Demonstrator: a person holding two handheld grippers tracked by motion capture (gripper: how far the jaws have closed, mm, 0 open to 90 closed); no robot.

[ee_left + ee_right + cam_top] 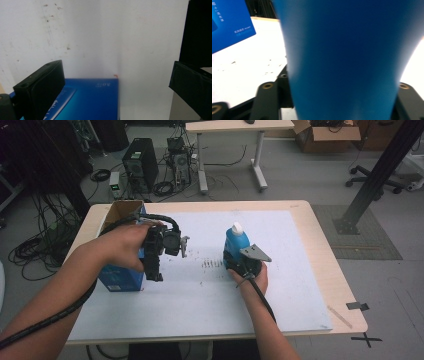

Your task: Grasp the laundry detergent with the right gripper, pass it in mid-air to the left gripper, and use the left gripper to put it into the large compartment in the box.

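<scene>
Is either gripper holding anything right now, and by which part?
The right gripper clamps the blue bottle at its lower body. The left gripper holds nothing.

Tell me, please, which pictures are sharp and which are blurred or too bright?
High view: evenly lit, slightly soft; blue bottle and blue box read clearly. Left gripper view: the white mat is overexposed and washed out, the box below slightly blurred. Right gripper view: the bottle sits too close to the lens, an unfocused blue mass, with glare at the right edge.

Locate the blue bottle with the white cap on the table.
In the high view, the blue bottle stands right of centre on the white mat, between the right gripper jaws.
</scene>
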